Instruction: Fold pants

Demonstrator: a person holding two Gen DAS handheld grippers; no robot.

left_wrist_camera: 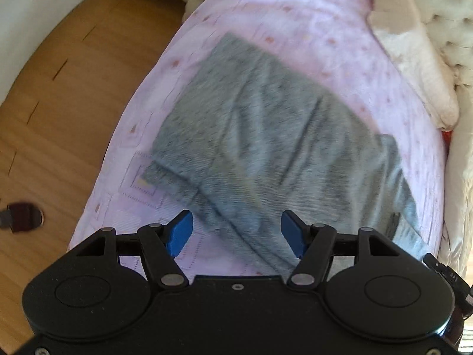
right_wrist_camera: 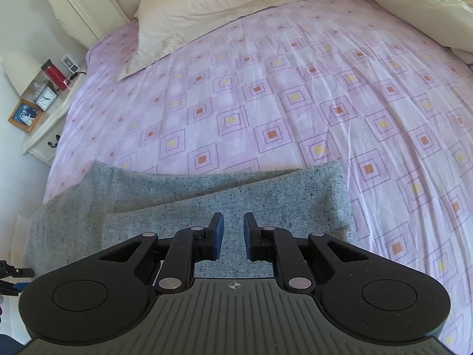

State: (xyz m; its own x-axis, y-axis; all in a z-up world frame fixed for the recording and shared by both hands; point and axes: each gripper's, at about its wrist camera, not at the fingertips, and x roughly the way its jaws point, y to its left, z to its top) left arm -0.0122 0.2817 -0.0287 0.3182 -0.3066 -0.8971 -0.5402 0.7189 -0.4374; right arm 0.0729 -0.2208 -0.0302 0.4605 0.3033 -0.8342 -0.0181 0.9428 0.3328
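Pink bedsheet, folded pants beneath parted jaws

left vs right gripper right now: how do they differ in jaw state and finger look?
The left gripper has its jaws spread wide; the right gripper shows only a narrow gap, nothing between.
The left gripper's fingers are bright blue and splayed outward; the right gripper's fingers look dark navy and stand nearly parallel.
Shared: both are empty, with the folded grey knit pants on the pink patterned bedsheet in front of them.
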